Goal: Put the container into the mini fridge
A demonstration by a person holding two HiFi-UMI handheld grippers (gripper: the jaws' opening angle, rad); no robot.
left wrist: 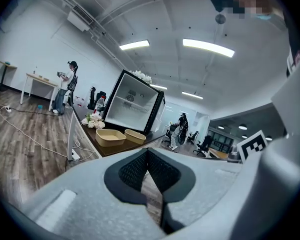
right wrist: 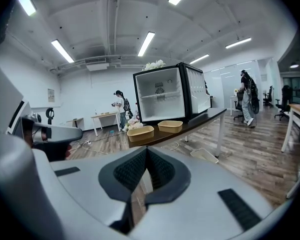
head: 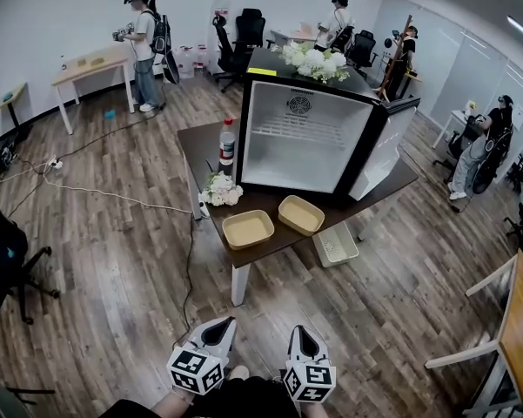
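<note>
Two tan containers (head: 248,228) (head: 301,214) sit side by side near the front edge of a dark table (head: 191,142). Behind them the black mini fridge (head: 309,133) stands with its door (head: 387,146) swung open to the right and its white inside bare. Both grippers hang low, well short of the table. My left gripper (head: 217,333) and right gripper (head: 303,340) are shut with nothing in them. The left gripper view shows the containers (left wrist: 110,136) (left wrist: 135,135) and the fridge (left wrist: 132,108); so does the right gripper view (right wrist: 141,132) (right wrist: 170,126) (right wrist: 164,94).
A red-capped bottle (head: 227,142) and white flowers (head: 220,190) stand on the table's left part. More flowers (head: 318,62) lie on top of the fridge. A white basket (head: 335,244) sits on the floor under the table. Cables (head: 96,190) cross the wooden floor. Several people stand around.
</note>
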